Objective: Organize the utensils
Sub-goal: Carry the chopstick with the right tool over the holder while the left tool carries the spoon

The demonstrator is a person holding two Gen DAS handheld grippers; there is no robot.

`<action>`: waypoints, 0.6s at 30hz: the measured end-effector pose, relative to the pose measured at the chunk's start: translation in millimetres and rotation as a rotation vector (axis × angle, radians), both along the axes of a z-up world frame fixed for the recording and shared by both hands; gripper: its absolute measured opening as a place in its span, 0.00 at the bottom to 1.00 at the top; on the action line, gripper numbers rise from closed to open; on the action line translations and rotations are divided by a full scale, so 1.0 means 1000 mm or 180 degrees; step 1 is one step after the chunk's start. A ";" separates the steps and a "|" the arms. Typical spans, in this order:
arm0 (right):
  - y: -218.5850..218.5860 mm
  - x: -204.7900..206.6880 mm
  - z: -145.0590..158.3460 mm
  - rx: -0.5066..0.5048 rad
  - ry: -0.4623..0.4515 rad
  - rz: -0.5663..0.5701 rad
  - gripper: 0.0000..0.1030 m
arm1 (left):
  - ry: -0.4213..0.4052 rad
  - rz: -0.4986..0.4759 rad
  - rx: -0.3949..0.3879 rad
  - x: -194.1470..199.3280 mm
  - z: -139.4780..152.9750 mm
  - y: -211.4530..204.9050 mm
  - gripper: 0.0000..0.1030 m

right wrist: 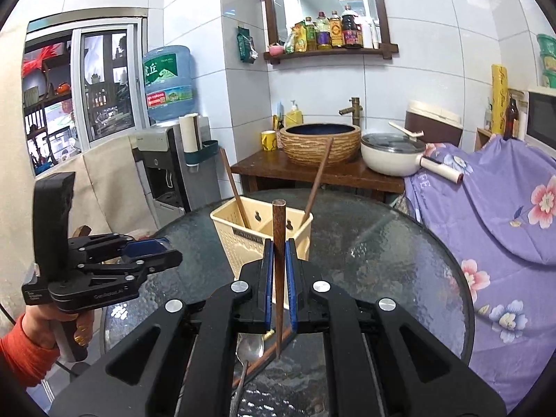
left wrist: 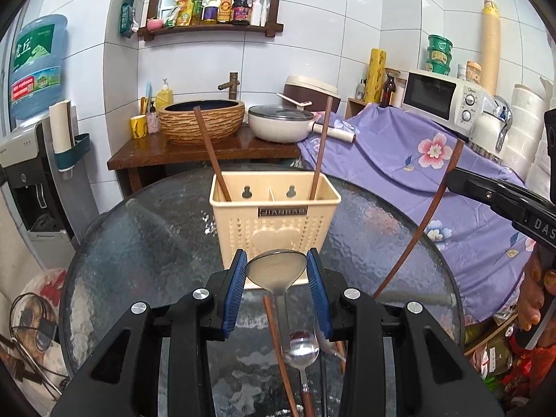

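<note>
Right gripper (right wrist: 279, 278) clamps a chopstick (right wrist: 278, 243) mid-shaft, near upright, just in front of the caddy (left wrist: 274, 215). Stick's light, stiff, smooth wood, prob slips or pivots in the pads, so grip near the thick end & keep it vertical. Left gripper (left wrist: 276, 279) sits apart around a ladle (left wrist: 276, 269) bowl, w/ pads looking just shy of touching; can't tell for sure. Ladle's steel, slick, heavier; better grabbed on the handle. Two sticks already stand in the caddy; a spoon (left wrist: 300, 351) lies nearer than the caddy.
</note>
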State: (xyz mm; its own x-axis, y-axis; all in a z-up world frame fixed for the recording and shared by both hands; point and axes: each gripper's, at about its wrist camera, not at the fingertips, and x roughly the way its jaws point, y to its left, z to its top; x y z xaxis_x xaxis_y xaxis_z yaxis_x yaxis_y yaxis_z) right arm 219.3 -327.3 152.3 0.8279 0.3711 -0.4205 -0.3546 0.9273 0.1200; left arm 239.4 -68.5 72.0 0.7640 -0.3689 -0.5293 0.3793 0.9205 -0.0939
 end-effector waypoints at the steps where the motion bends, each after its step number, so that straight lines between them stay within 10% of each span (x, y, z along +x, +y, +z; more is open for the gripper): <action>1: 0.001 0.001 0.005 0.0012 -0.0010 0.0022 0.07 | 0.0004 -0.0006 -0.0022 0.003 0.003 0.001 0.34; 18: 0.018 0.078 0.136 0.0306 -0.0225 0.0001 0.07 | -0.0397 0.0300 -0.0418 0.073 0.125 0.015 0.34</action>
State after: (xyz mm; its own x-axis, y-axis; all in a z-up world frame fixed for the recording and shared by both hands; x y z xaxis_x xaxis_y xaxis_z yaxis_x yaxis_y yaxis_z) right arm 297.5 -309.4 288.1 0.8541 0.4072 -0.3235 -0.3658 0.9126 0.1829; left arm 312.9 -53.5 197.4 0.8550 -0.3524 -0.3805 0.3084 0.9354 -0.1731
